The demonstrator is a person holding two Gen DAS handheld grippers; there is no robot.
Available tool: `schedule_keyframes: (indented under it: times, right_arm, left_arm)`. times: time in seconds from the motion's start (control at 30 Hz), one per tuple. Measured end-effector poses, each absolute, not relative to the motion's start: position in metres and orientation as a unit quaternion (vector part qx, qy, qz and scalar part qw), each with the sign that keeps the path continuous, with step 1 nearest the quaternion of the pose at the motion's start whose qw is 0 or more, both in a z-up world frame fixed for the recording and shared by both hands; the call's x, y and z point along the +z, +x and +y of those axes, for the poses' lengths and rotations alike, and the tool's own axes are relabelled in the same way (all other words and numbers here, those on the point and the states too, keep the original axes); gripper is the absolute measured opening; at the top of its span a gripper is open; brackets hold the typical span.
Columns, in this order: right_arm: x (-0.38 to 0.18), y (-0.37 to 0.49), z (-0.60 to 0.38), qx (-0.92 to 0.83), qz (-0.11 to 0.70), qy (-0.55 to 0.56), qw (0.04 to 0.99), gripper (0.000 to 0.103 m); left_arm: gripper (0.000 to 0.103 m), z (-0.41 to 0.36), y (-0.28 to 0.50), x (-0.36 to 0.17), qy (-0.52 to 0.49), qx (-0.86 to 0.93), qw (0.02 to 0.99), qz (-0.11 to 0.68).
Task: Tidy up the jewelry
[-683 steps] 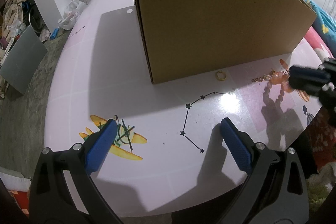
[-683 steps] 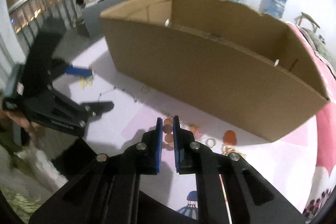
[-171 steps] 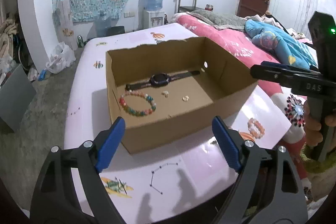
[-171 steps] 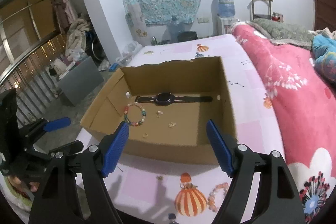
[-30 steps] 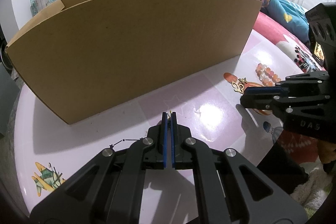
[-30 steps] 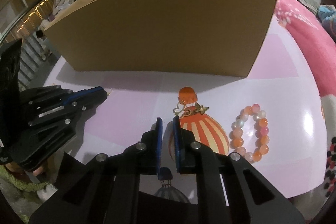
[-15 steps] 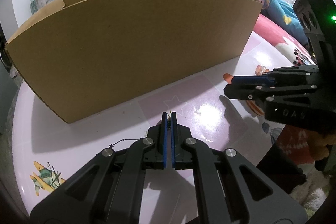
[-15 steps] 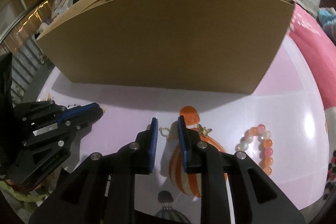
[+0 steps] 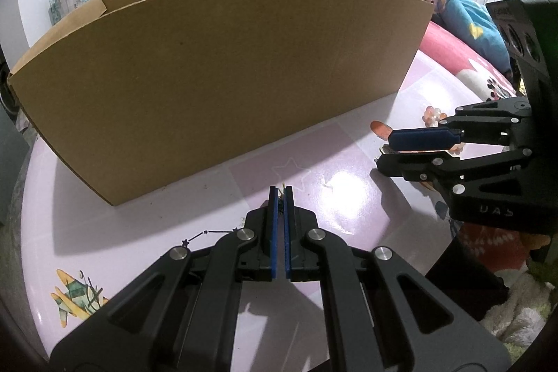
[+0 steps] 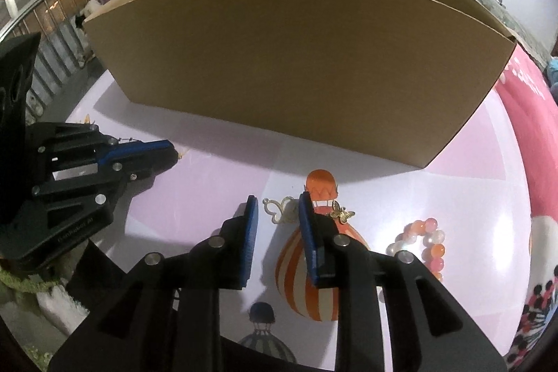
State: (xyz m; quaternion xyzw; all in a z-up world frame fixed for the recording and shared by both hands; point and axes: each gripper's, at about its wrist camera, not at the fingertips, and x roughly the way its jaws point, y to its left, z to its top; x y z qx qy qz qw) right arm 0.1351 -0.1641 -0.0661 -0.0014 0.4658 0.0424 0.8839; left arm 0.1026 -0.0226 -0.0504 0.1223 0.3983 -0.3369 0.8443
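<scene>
Left gripper (image 9: 279,194): pinched on a tiny gold piece (image 9: 286,188), before the cardboard box (image 9: 223,72).
Right gripper (image 10: 277,211): parted around butterfly earrings (image 10: 279,210), before the box.

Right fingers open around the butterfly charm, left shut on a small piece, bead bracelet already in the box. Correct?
Not quite: the bead bracelet lies on the table, outside the cardboard box, as the right wrist view shows. The rest holds: right gripper open around the butterfly charm, left gripper shut on a small piece.

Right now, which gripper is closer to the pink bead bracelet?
Right. The right gripper is open just left of the bead bracelet, around a gold butterfly charm. The left gripper is shut much farther left, near the cardboard box.
</scene>
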Motion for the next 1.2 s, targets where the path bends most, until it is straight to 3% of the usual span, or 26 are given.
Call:
schedule_keyframes:
  times: [0.33,0.43,0.77,0.83,0.93,1.2]
  right_arm:
    - [-0.066,0.129,-0.155,0.036,0.454,-0.005,0.890,0.015]
    - [-0.068,0.126,-0.157,0.039,0.451,0.005,0.892,0.006]
    - [-0.059,0.116,-0.160,0.046,0.440,0.023,0.896,0.006]
    - [-0.057,0.115,-0.159,0.042,0.439,0.025,0.897,0.010]
    - [-0.058,0.118,-0.163,0.030,0.440,0.019,0.897,0.030]
    - [-0.069,0.126,-0.158,0.017,0.444,0.008,0.896,0.030]
  left_arm:
    - [0.002,-0.021,0.103,-0.050,0.125,-0.336,0.845,0.397]
    - [0.002,-0.021,0.103,-0.050,0.125,-0.337,0.845,0.397]
    - [0.002,-0.017,0.104,-0.051,0.125,-0.339,0.846,0.393]
    - [0.002,-0.017,0.104,-0.051,0.125,-0.338,0.846,0.393]
    - [0.002,-0.017,0.103,-0.050,0.125,-0.337,0.846,0.394]
    - [0.002,-0.018,0.103,-0.049,0.131,-0.335,0.846,0.393]
